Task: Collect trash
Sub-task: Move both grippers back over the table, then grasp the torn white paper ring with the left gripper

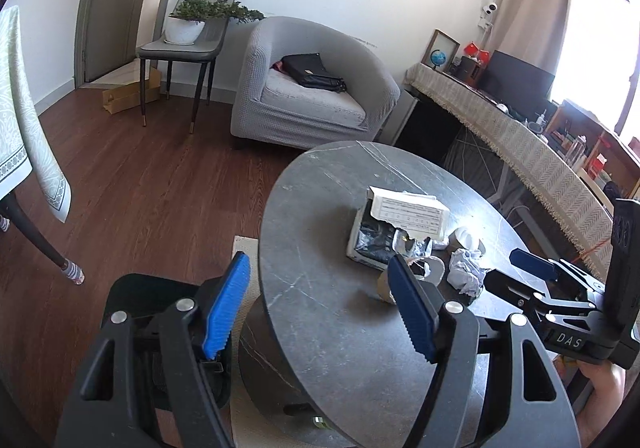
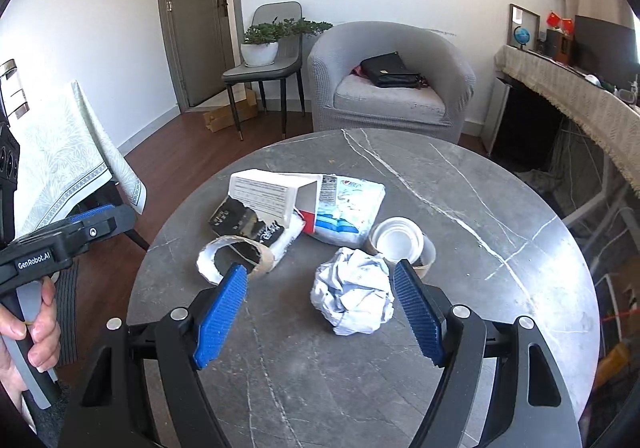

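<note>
Trash lies in a heap on the round dark marble table (image 2: 500, 248): a crumpled paper ball (image 2: 352, 296), a torn white box (image 2: 268, 196), a blue-and-white plastic packet (image 2: 348, 208), a paper cup on its side (image 2: 400, 244) and a torn cardboard ring (image 2: 236, 252). My right gripper (image 2: 320, 266) is open just short of the paper ball, pads either side of it and apart from it. My left gripper (image 1: 318, 260) is open and empty over the table's left edge (image 1: 272, 248), with the box (image 1: 408, 212) and the ball (image 1: 466, 272) ahead to its right.
A black container (image 1: 128, 288) sits on the wood floor left of the table, partly hidden by my left gripper. Behind stand a grey armchair (image 2: 392, 88) holding a black bag, a chair with a potted plant (image 2: 260, 48), and a cloth-covered sideboard (image 2: 580, 96) at right.
</note>
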Motion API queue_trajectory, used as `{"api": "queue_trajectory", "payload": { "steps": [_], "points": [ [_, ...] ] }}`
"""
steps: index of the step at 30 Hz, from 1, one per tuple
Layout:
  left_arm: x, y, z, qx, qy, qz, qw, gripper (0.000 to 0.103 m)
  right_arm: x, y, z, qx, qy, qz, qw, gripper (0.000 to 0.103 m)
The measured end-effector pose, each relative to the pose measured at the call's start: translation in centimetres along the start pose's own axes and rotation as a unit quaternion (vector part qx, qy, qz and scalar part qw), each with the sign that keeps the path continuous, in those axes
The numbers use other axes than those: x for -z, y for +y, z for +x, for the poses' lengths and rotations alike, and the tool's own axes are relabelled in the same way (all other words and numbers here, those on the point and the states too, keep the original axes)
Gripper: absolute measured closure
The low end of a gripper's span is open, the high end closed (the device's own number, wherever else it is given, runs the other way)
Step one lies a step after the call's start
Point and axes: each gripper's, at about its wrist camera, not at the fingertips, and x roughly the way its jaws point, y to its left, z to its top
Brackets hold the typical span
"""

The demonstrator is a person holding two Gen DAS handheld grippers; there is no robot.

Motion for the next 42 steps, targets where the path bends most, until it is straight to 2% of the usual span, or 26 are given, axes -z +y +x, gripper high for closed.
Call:
{"api": "queue_trajectory", "payload": {
  "steps": [16,23,28,35,42],
  "points": [
    [1.6,-6.2,5.0,0.001,0.048,0.086,0.9951,0.029,1.6,-4.5,-0.7,0.004,0.017,0.032,0.999,0.026],
    [2.1,-7.7,6.2,-0.011,0.053,0.119,0.9914,0.029,2.2,-5.6,-0.8,0.005,0.024,0.042,0.999,0.026],
    [2.1,-8.0,6.6,-0.008,0.053,0.124,0.9908,0.029,2.6,-6.0,-1.1,0.005,0.025,0.046,0.999,0.026],
    [2.4,-8.9,7.7,-0.013,0.068,0.131,0.989,0.046,2.5,-6.1,-0.8,0.004,0.03,0.047,0.998,0.026],
    [2.1,-8.2,7.7,-0.006,0.067,0.111,0.9916,0.048,2.4,-5.2,-0.2,-0.002,0.036,0.04,0.999,0.026]
  ]
}}
